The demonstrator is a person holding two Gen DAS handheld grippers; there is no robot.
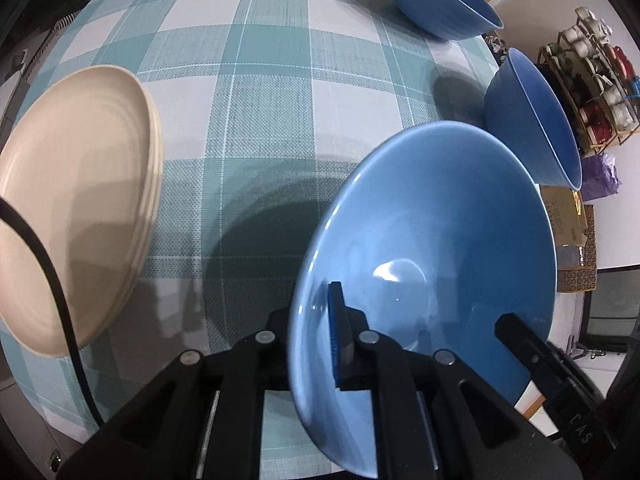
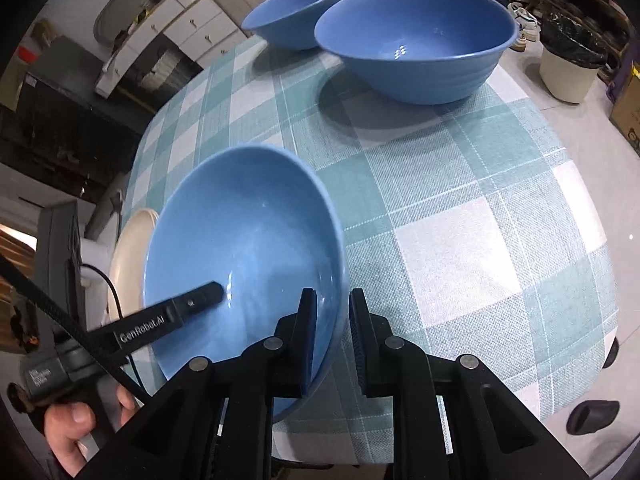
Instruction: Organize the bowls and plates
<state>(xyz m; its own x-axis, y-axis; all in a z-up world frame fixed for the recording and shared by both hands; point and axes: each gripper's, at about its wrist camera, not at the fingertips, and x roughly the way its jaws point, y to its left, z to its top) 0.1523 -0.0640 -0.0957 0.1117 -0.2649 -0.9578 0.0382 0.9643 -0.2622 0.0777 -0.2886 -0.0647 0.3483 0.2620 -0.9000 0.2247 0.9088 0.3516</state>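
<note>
A light blue bowl (image 1: 432, 216) (image 2: 244, 240) hangs tilted above the checked table, its shadow on the cloth below. My left gripper (image 1: 310, 314) is shut on its near rim, with the blue pad inside the bowl and the other finger hidden behind the wall. My right gripper (image 2: 332, 300) is shut on the opposite rim, one finger inside and one outside. Each gripper's inner finger shows in the other view. Two darker blue bowls (image 1: 444, 0) (image 1: 532, 120) (image 2: 300, 12) (image 2: 416, 40) stand upright at the far side. A stack of cream plates (image 1: 76, 208) (image 2: 128, 256) lies to the left.
The teal-and-white checked cloth (image 2: 460, 200) covers the table, whose edge curves away on the right. On the floor beyond it stand a lined bin (image 2: 568, 68) and cardboard boxes (image 1: 572, 232). A rack of cups (image 1: 592, 80) is behind. A black cable (image 1: 40, 260) crosses the plates.
</note>
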